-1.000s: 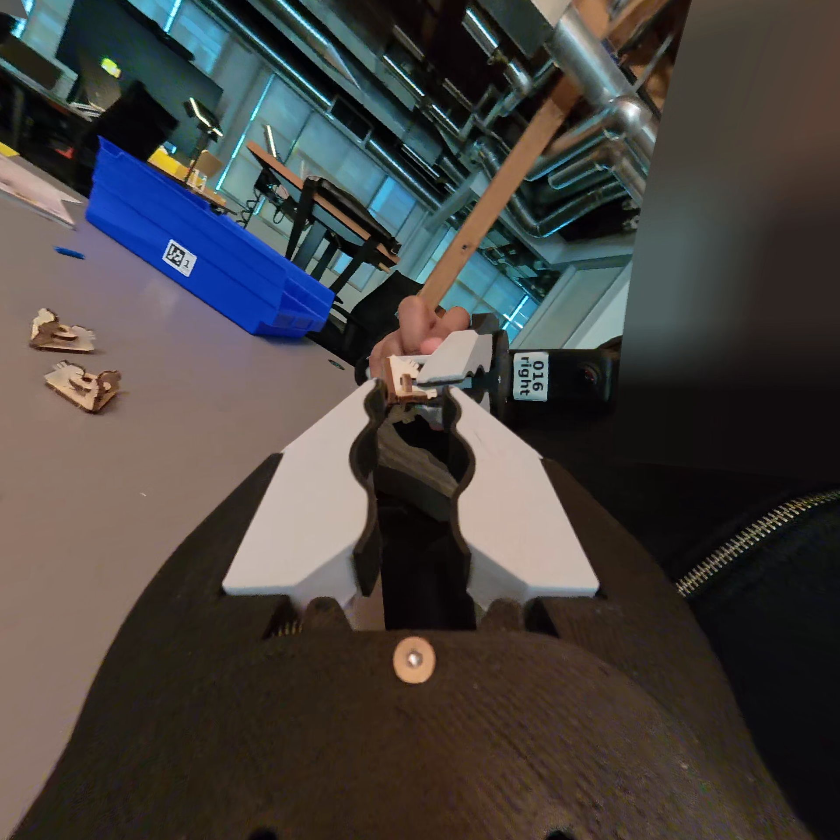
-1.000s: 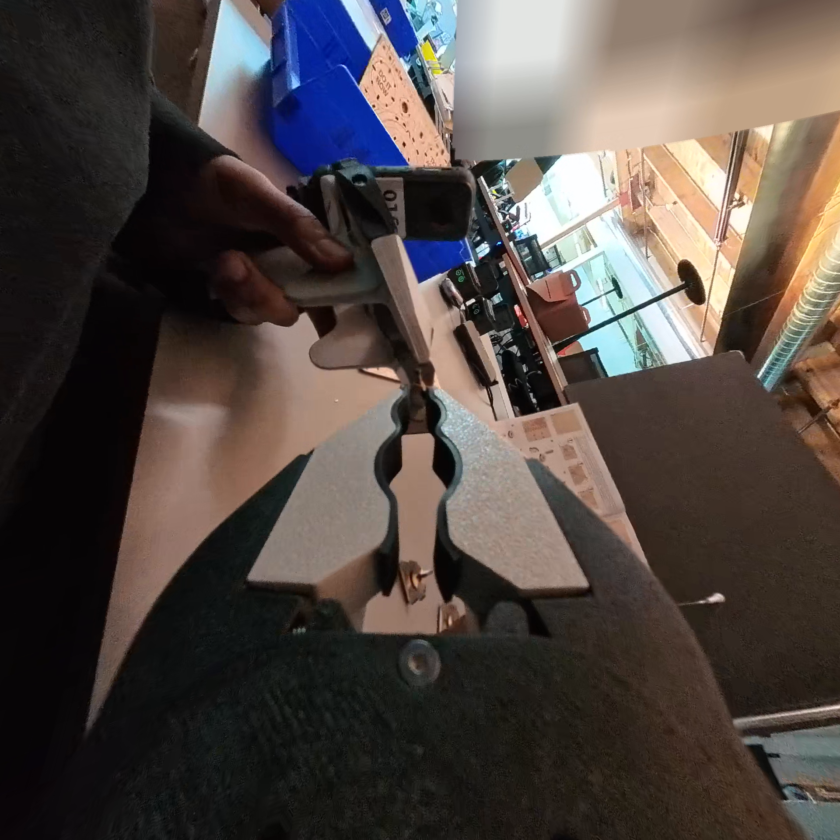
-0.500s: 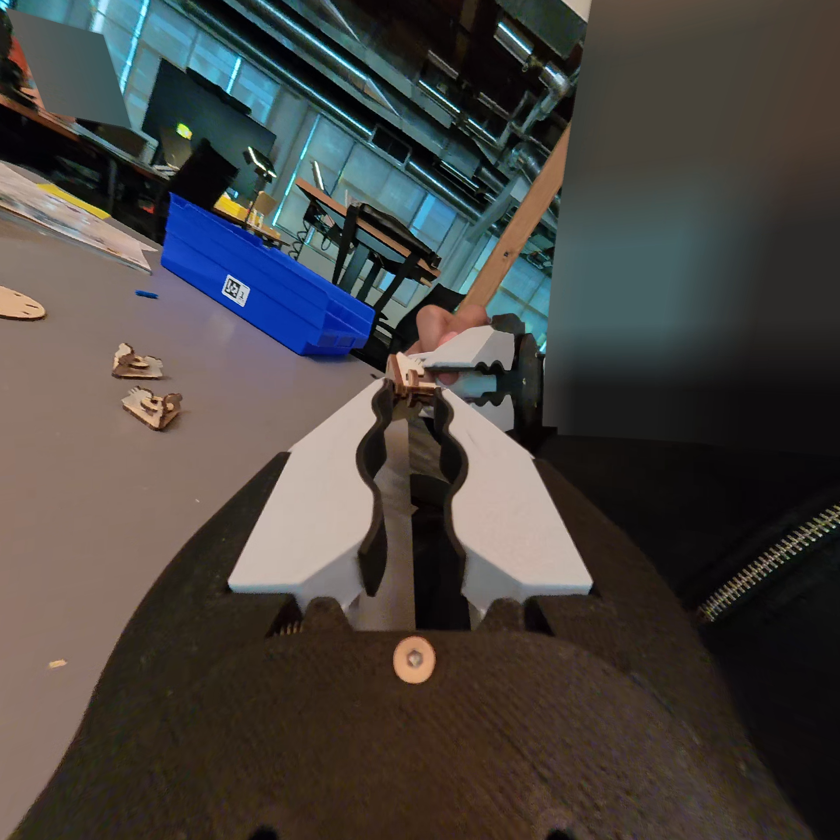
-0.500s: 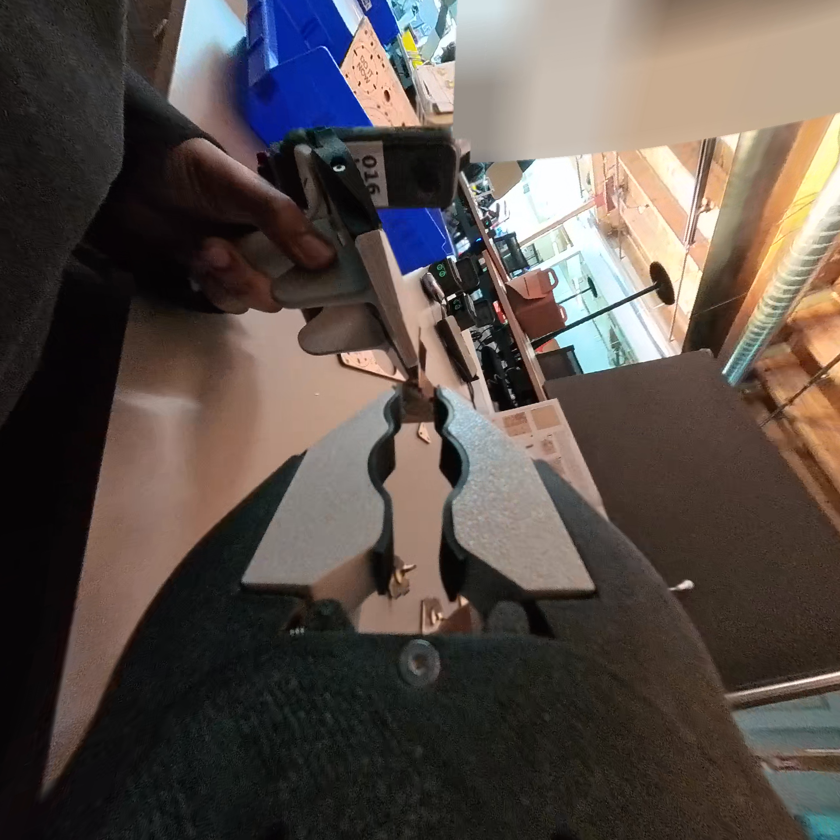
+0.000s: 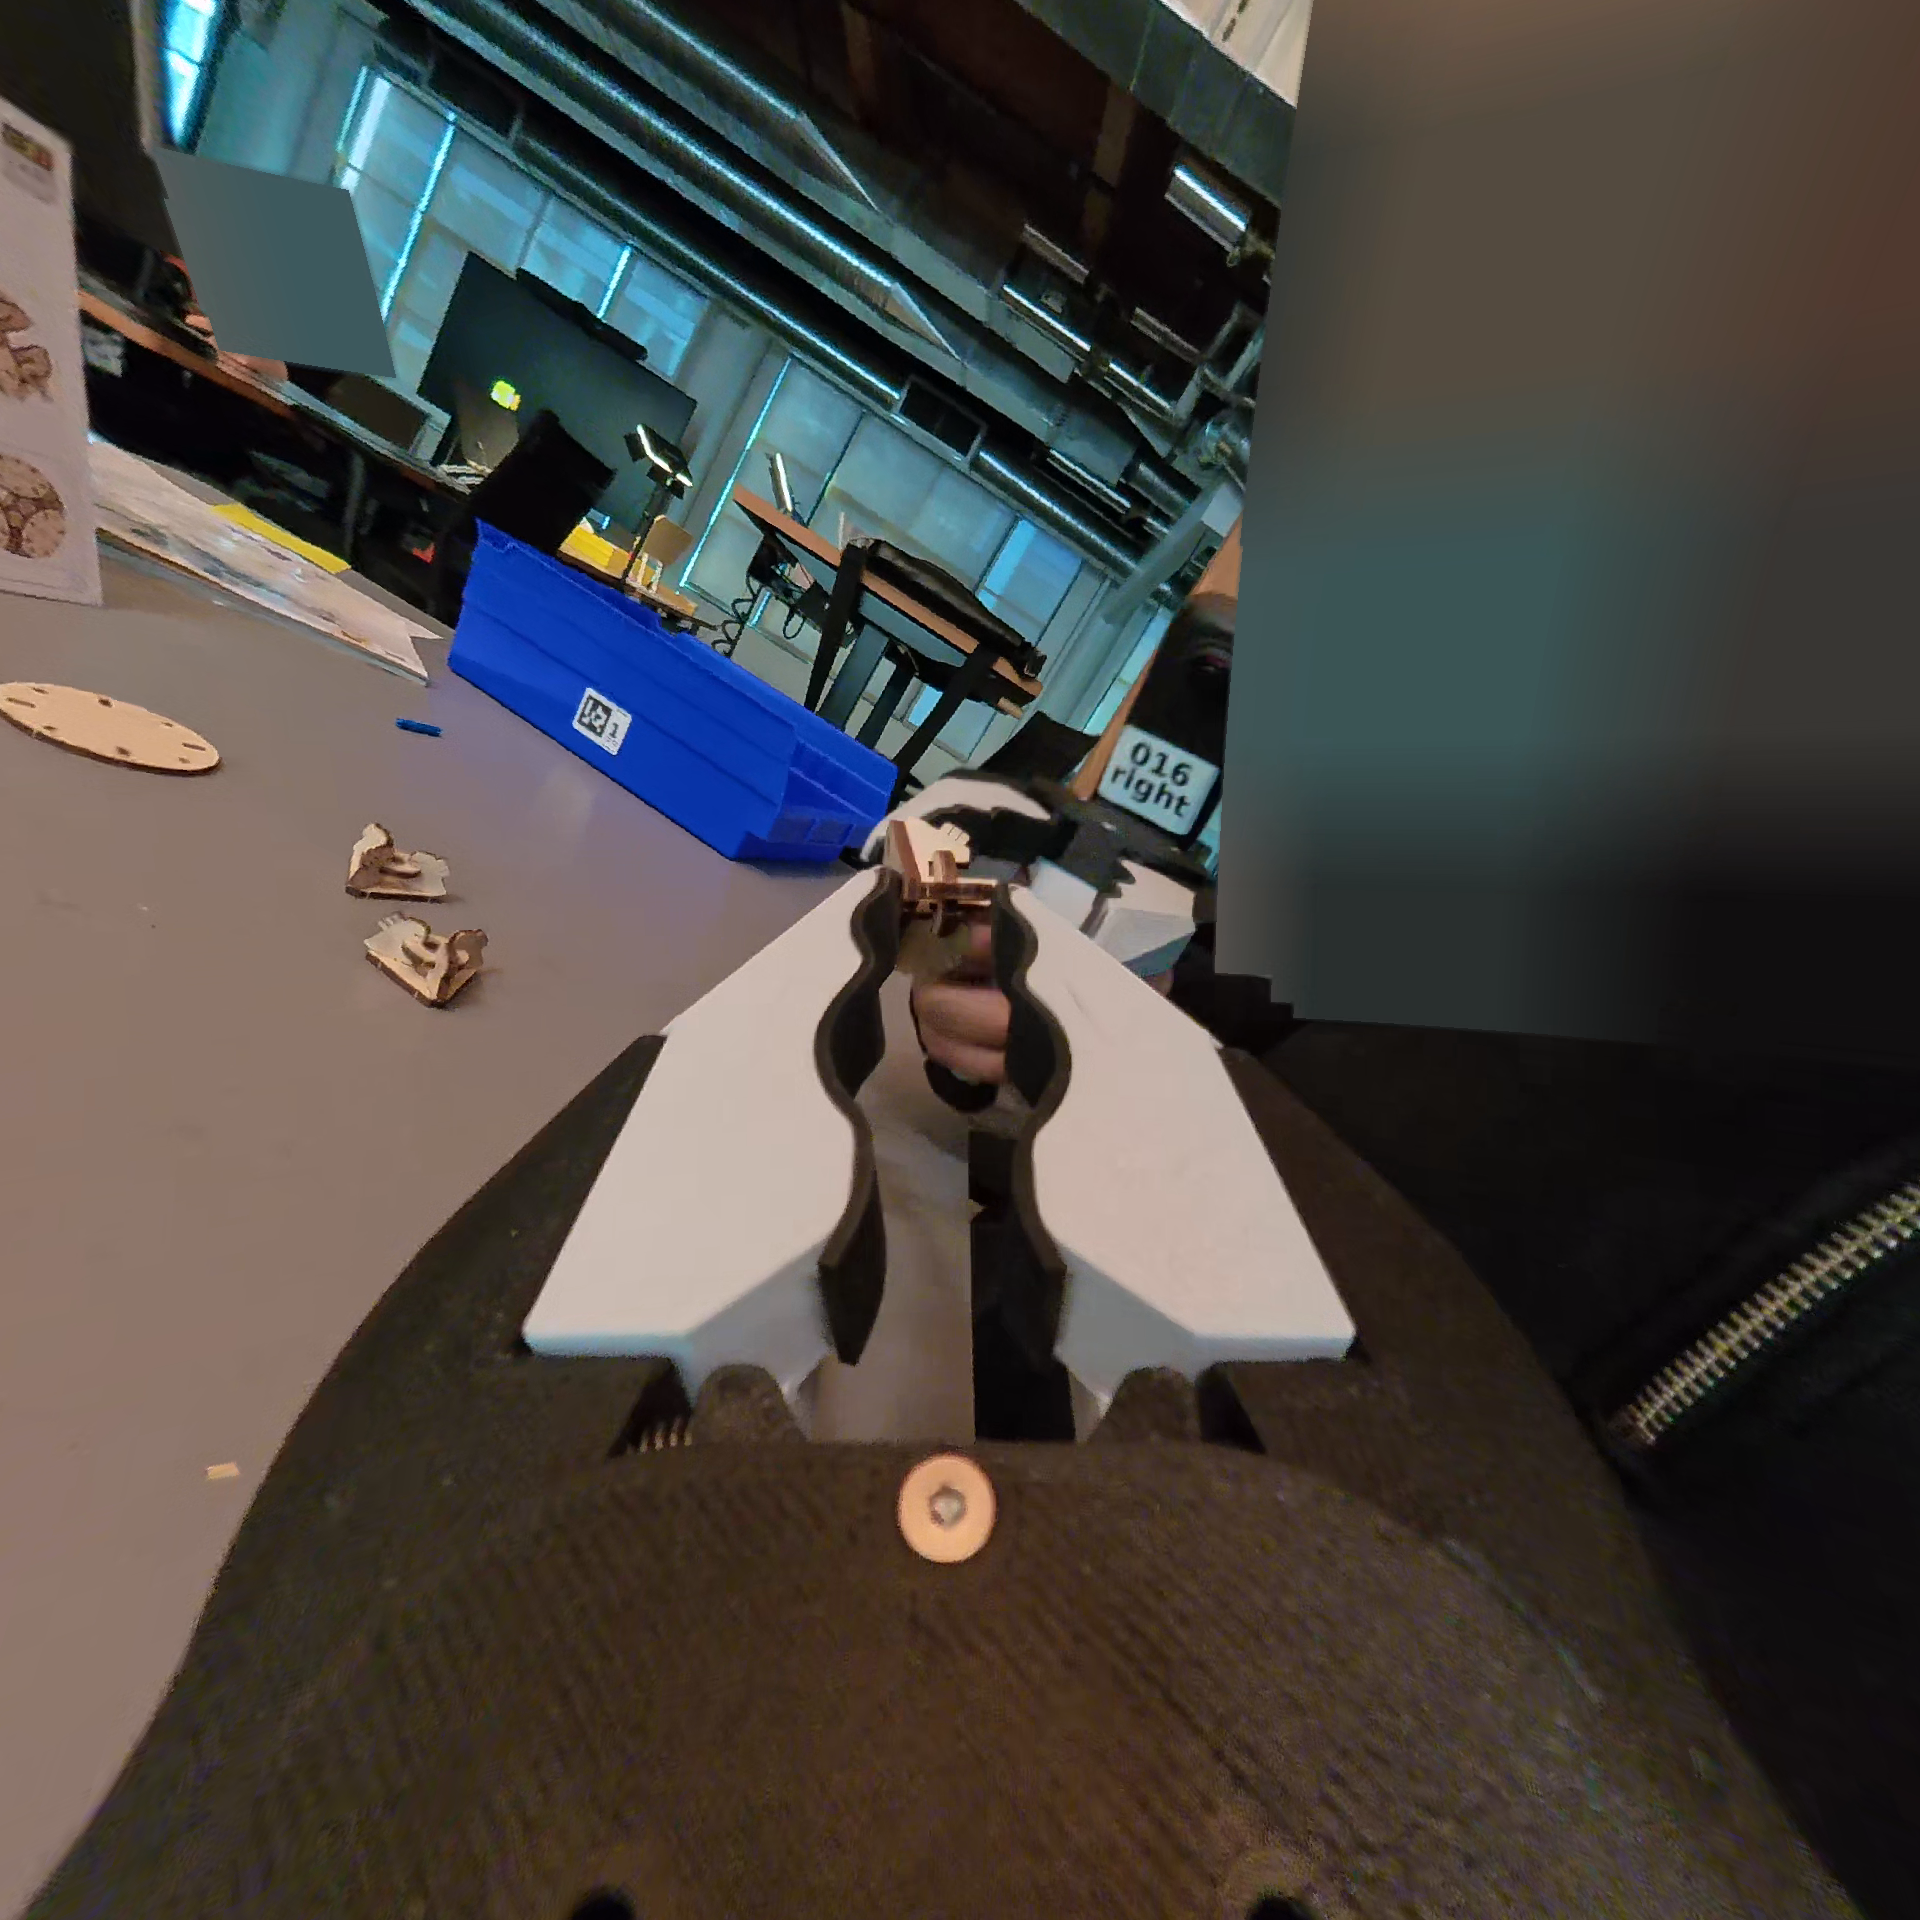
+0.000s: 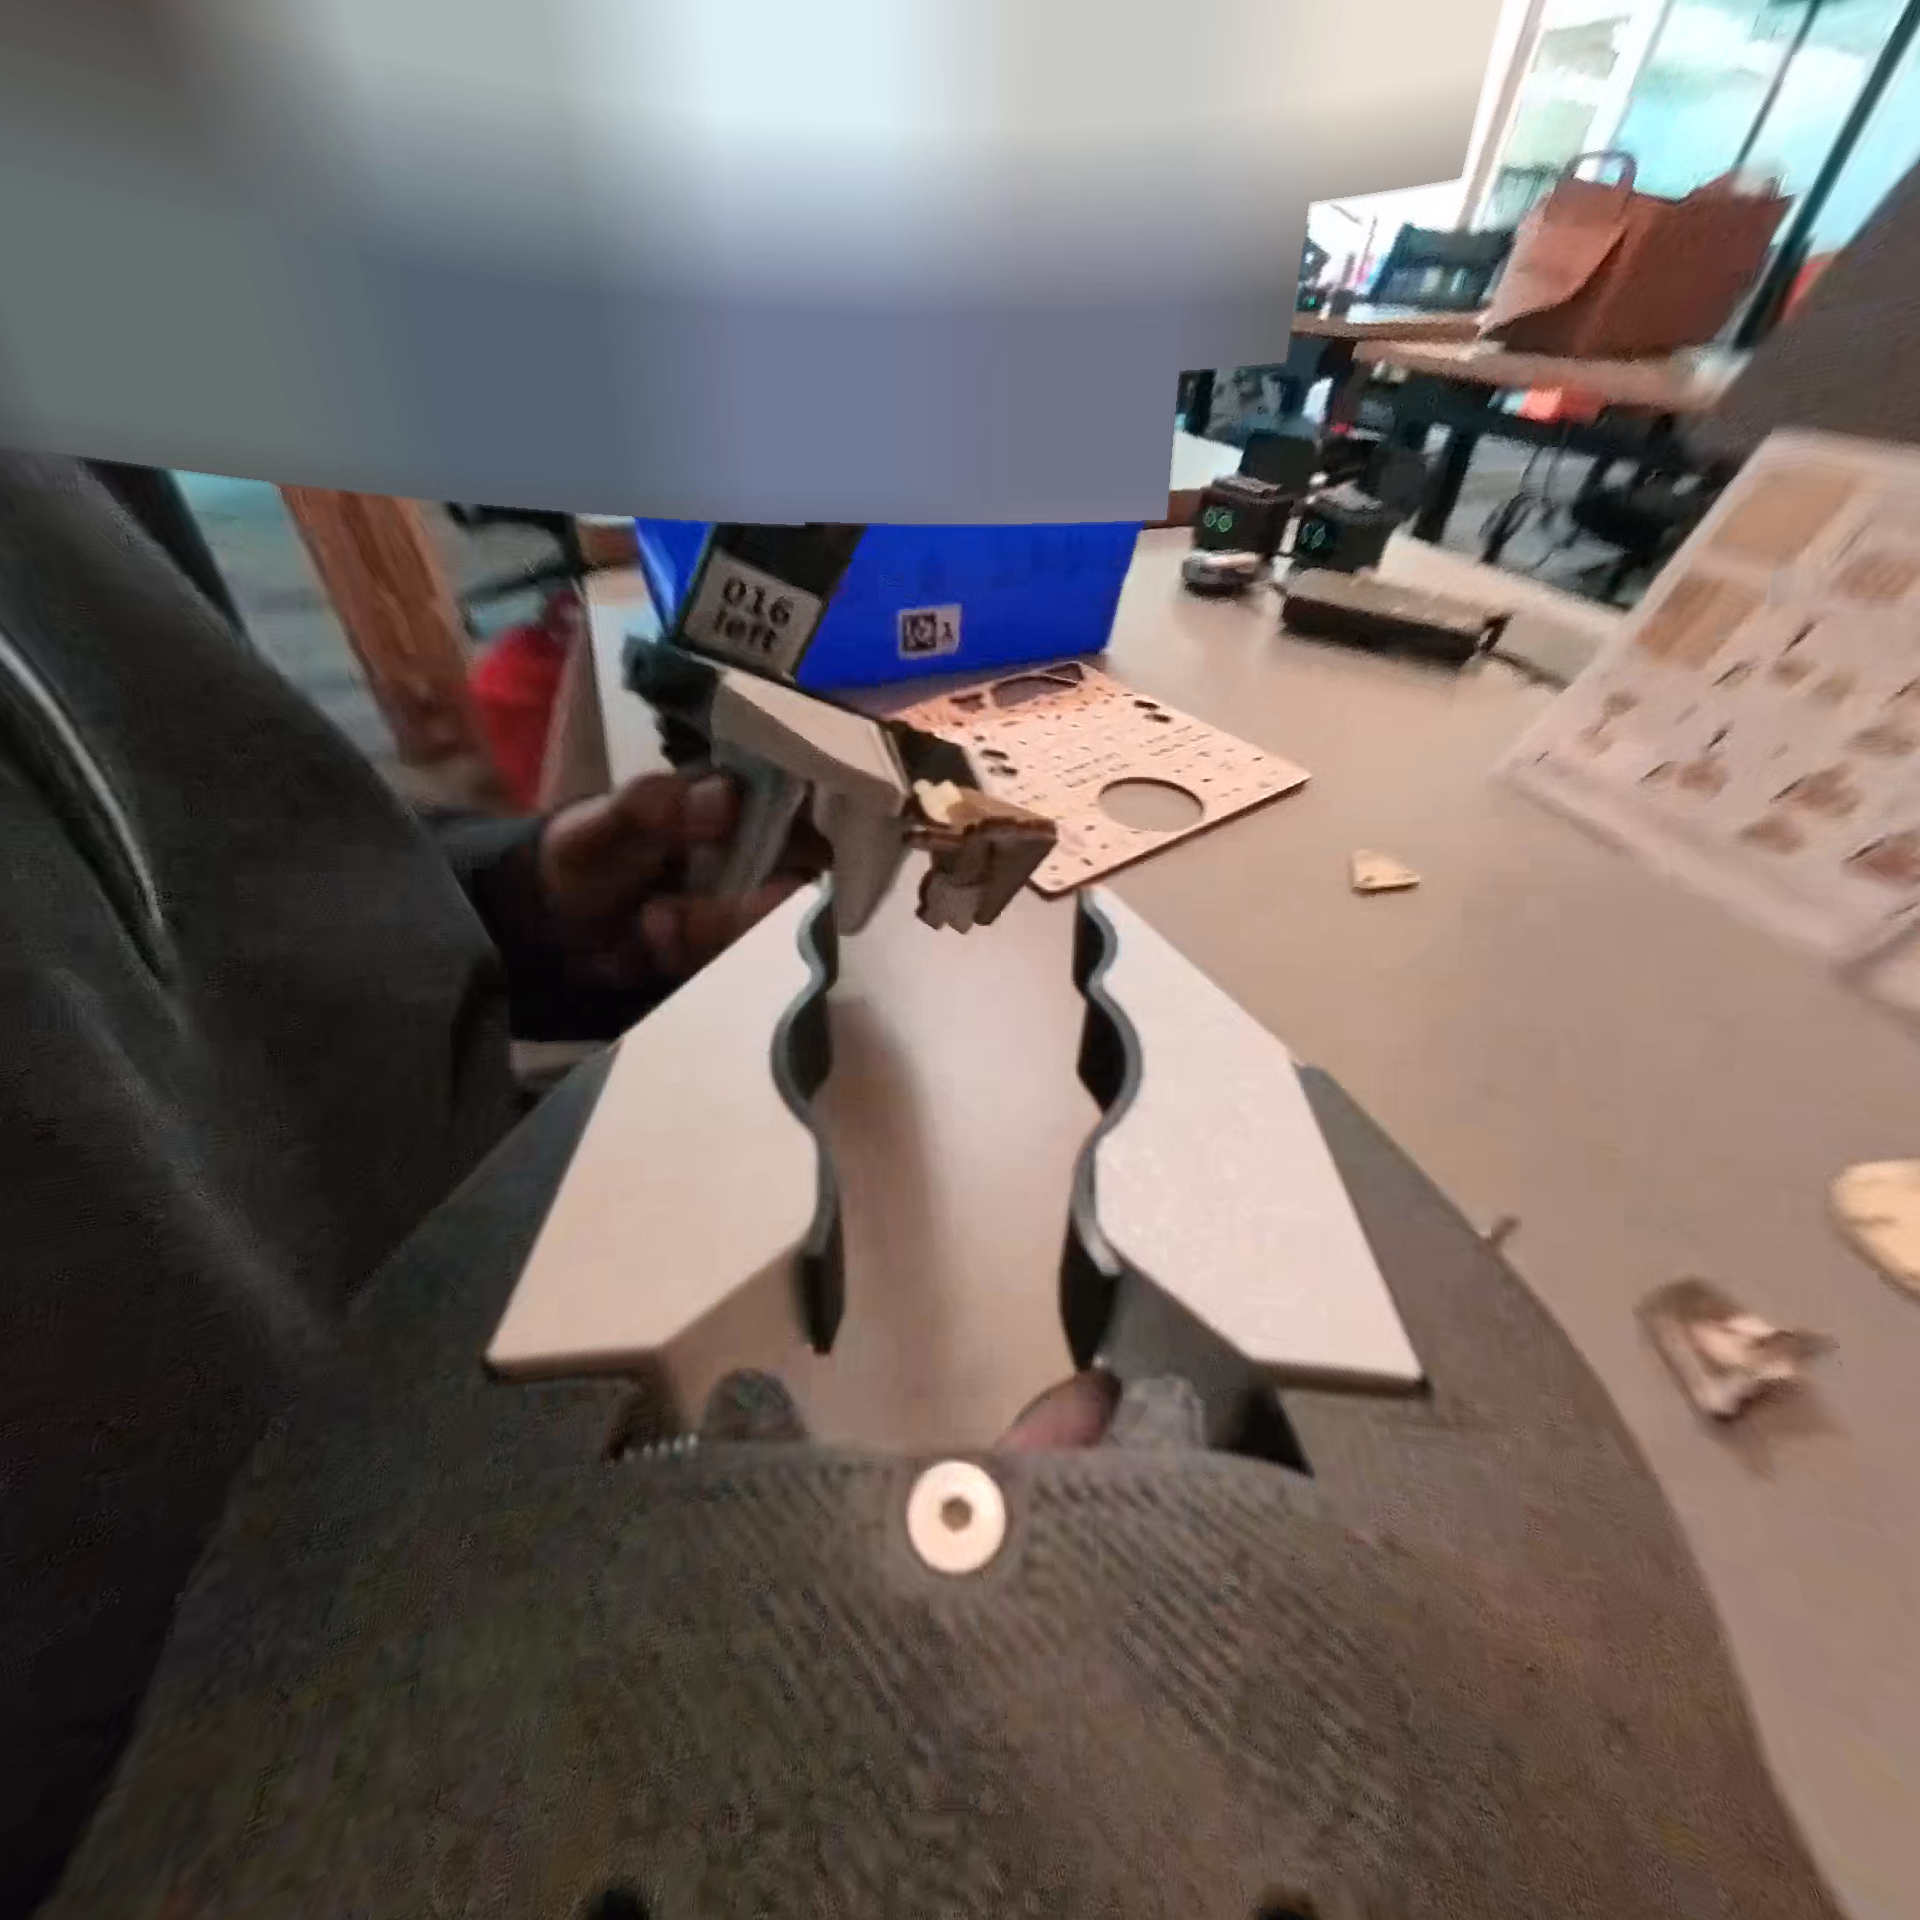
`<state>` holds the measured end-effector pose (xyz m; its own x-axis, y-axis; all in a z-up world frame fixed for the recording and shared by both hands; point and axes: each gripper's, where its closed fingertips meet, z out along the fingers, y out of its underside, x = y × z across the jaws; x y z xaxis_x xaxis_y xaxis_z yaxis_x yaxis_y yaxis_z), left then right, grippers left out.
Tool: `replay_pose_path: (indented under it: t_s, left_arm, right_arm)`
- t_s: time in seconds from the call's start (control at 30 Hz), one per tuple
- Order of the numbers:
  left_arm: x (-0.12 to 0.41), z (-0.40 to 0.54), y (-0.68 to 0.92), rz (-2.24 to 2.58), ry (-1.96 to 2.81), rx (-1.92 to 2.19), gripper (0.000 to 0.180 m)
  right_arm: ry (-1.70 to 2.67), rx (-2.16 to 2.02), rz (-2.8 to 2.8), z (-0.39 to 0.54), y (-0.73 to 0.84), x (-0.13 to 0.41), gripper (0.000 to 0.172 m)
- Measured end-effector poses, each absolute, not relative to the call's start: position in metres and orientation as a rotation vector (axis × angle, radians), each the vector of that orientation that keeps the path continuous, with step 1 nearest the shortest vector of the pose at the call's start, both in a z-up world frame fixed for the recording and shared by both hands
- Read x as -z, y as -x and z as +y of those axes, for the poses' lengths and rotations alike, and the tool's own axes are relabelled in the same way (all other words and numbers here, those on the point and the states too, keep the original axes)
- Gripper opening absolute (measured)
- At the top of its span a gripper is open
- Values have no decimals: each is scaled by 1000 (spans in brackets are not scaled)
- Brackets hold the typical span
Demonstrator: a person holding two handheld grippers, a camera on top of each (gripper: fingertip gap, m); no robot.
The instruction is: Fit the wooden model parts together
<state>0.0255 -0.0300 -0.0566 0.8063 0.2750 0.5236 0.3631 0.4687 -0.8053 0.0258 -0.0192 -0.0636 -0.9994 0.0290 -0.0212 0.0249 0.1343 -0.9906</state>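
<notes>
The grey table (image 5: 208,1091) carries a blue bin (image 5: 665,717), printed sheets (image 6: 1766,727), and a thin wooden sheet (image 6: 1143,769) with shapes already cut out of it, one of them a round hole. On that showing, several pieces have been freed and built up. Two small wooden assemblies (image 5: 416,914) lie side by side on the table, well apart from the grippers, and a wooden disc (image 5: 104,712) lies beyond them. More scraps lie loose (image 6: 1382,871).

The left gripper (image 5: 940,894) is nearly closed, its dark pads pressed on a small wooden piece (image 5: 935,888) held above the table. The right gripper (image 6: 951,914) stands wide open with nothing between its fingers. The wooden piece (image 6: 977,852) hangs just beyond its tips, apart from both pads.

The left wrist view shows the two finished-looking assemblies, the disc and the bin's long side. It shows the right gripper only as a blurred shape behind the held piece, so its opening cannot be read there. The right wrist view shows that opening plainly. It also shows the cut-out sheet and the hand (image 6: 644,862) on the left gripper's handle.
</notes>
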Motion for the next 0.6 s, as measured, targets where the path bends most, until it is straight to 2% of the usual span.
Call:
replay_pose_path:
  t_s: [0.1,0.2,0.4,0.6]
  left_arm:
    - [55,-35,-24,-677,1066,93,15]
    - [56,-31,-25,-666,1092,78,15]
    - [56,-28,-28,-645,1110,74,15]
    - [52,-24,-34,-597,1126,83,15]
  right_arm:
    - [247,-2225,-2405,-27,-23,62,49]
    - [312,-2293,-2416,-32,-22,62,46]
    - [342,-2394,-2467,-30,-24,59,28]
    - [307,-2451,-2513,-29,-30,59,32]
